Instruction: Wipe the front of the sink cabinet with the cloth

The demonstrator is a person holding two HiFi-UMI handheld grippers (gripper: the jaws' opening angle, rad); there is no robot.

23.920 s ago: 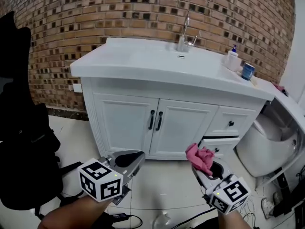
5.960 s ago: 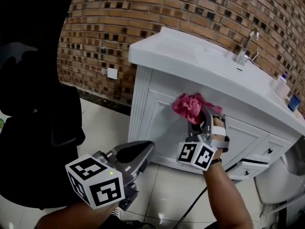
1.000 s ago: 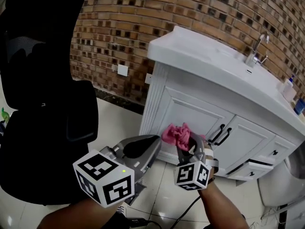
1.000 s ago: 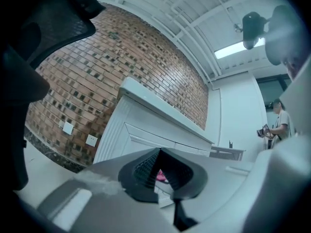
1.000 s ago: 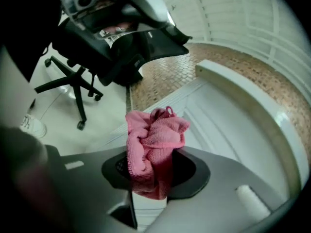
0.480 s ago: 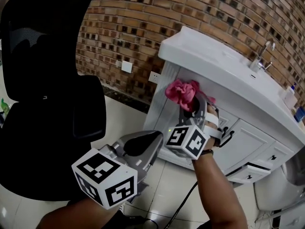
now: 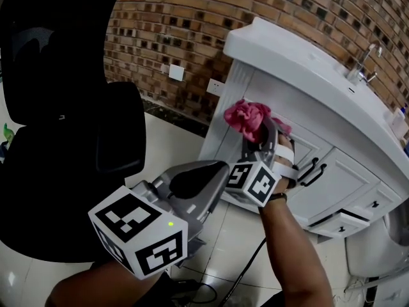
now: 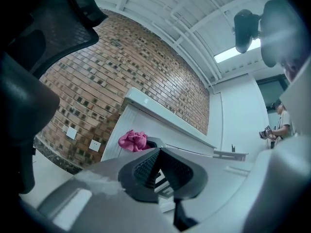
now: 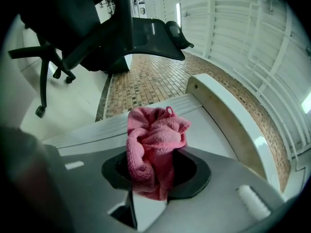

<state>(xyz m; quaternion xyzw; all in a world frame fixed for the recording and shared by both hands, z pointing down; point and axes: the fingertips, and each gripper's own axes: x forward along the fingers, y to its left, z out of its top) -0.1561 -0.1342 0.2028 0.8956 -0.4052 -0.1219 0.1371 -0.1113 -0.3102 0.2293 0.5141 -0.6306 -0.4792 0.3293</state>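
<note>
Pink cloth [image 7: 248,117] bunched in right gripper [image 7: 257,132] at upper left of sink cabinet [image 7: 332,171] front in head view; left gripper [image 7: 217,170] lower, apart from cabinet. Left gripper view: jaws pressed together, nothing between. Right gripper view: jaws clamped on cloth, white panel just behind.

a brown brick wall [image 7: 179,18], two white outlets [image 7: 176,73] set low on it, rises behind a glossy white tiled floor [image 7: 167,147]. a black office chair [image 7: 64,139] fills the near left. a white toilet [image 7: 378,253] sits at the right edge. a ceiling strip light [image 8: 233,55] glows overhead.
</note>
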